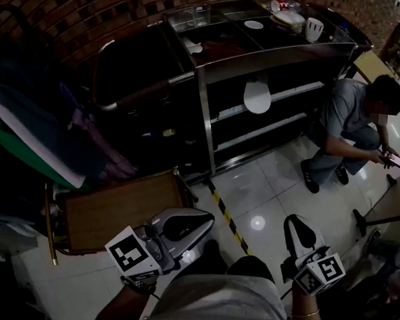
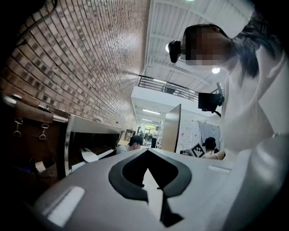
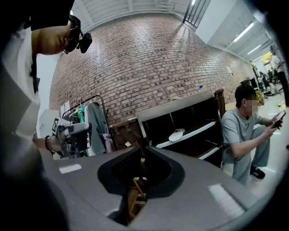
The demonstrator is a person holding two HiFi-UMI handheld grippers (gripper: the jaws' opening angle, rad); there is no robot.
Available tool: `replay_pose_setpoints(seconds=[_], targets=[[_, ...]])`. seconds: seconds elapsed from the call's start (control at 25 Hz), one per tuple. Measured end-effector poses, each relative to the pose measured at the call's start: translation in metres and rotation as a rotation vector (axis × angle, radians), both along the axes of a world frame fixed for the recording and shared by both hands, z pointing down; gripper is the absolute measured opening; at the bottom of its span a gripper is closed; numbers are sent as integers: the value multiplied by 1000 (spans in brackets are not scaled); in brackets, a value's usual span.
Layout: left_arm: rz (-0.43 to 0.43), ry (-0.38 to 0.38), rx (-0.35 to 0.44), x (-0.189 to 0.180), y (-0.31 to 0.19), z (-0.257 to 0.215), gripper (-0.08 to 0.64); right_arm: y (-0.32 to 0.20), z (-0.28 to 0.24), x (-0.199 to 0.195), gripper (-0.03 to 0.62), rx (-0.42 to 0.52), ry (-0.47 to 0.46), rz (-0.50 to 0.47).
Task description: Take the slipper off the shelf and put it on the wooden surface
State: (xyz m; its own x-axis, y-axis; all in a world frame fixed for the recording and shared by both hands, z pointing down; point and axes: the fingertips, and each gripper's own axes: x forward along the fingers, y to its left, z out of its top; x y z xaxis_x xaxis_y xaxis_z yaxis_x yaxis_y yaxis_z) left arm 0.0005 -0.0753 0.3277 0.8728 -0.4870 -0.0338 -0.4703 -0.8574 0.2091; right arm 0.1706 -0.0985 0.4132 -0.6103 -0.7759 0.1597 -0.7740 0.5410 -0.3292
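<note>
A white slipper rests on a middle rail of the dark metal shelf across the tiled floor. It also shows small in the left gripper view as slipper and in the right gripper view as slipper. The wooden surface, a low brown tabletop, stands at the lower left, just beyond my left gripper. My right gripper hovers over the floor tiles. Both are held near my body, far from the slipper. The left gripper and right gripper are shut and hold nothing.
A person crouches to the right of the shelf, looking at a phone. A clothes rack with hanging garments fills the left side. Cups and dishes stand on the shelf top. Yellow-black tape runs across the floor.
</note>
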Motion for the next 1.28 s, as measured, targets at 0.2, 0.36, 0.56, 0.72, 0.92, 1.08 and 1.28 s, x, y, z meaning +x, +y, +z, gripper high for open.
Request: replay_pose_setpoints(seconds=[0.2, 0.36, 0.56, 0.72, 0.92, 1.08, 1.28], targets=[[0, -35, 41, -1, -51, 12, 0, -73, 3, -25, 42, 6, 44, -67], [-10, -92, 45, 4, -89, 28, 0, -129, 20, -37, 67, -11, 74, -113], [-122, -3, 16, -4, -156, 30, 0, -221, 42, -33, 83, -29, 55, -134], [-94, 20, 40, 15, -202, 43, 0, -294, 65, -27, 122, -56, 79, -156], [-30, -7, 72, 54, -247, 52, 0, -361, 121, -11, 163, -198, 71, -132], [-25, 2, 61, 68, -273, 55, 0, -406, 145, -6, 173, -280, 7, -123], [-84, -30, 20, 64, -300, 66, 0, -444, 166, -22, 179, -345, -62, -184]])
